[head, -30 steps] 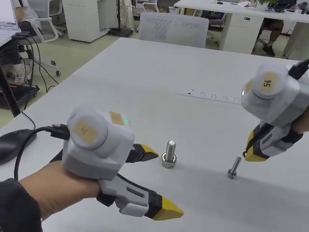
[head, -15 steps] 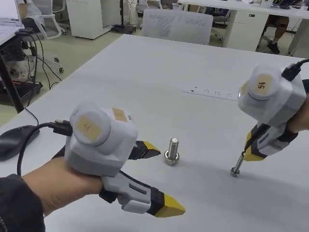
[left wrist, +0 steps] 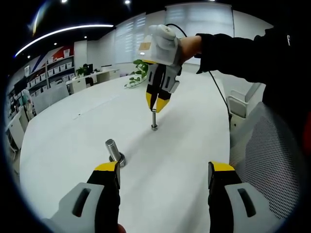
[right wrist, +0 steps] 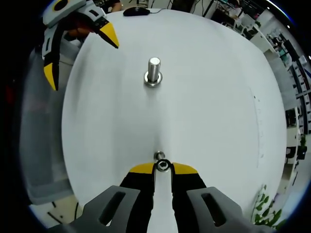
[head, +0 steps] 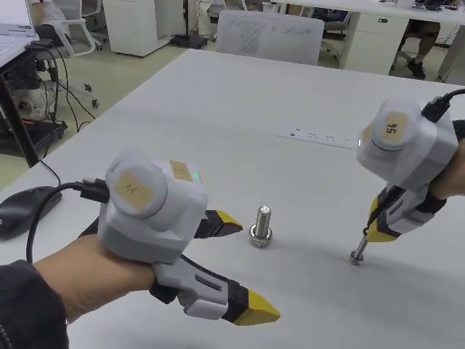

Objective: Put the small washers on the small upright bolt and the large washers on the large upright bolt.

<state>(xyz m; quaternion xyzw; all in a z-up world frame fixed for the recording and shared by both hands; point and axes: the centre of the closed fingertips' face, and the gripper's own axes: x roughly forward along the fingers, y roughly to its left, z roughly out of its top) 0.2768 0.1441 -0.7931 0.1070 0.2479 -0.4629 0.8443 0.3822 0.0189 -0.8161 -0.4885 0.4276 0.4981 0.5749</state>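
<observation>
The large bolt [head: 261,225] stands upright mid-table with washers stacked at its base; it is also in the left gripper view [left wrist: 114,151] and the right gripper view [right wrist: 153,72]. The thin small bolt [head: 358,251] [left wrist: 154,120] stands to its right. My right gripper [head: 375,233] [right wrist: 163,167] hovers just over the small bolt's top [right wrist: 159,156], shut on a small washer [right wrist: 163,166] pinched between its yellow tips. My left gripper [head: 243,267] [left wrist: 164,167] is open and holds nothing, just left of the large bolt.
A white power strip [head: 320,138] lies further back on the white table [head: 218,116]. A black mouse [head: 18,211] and a cable sit at the left edge. A grey chair [head: 269,36] stands beyond the far edge.
My right gripper has shifted slightly left so that its tips now sit directly over the small bolt's top. The left gripper has stayed in place, open.
</observation>
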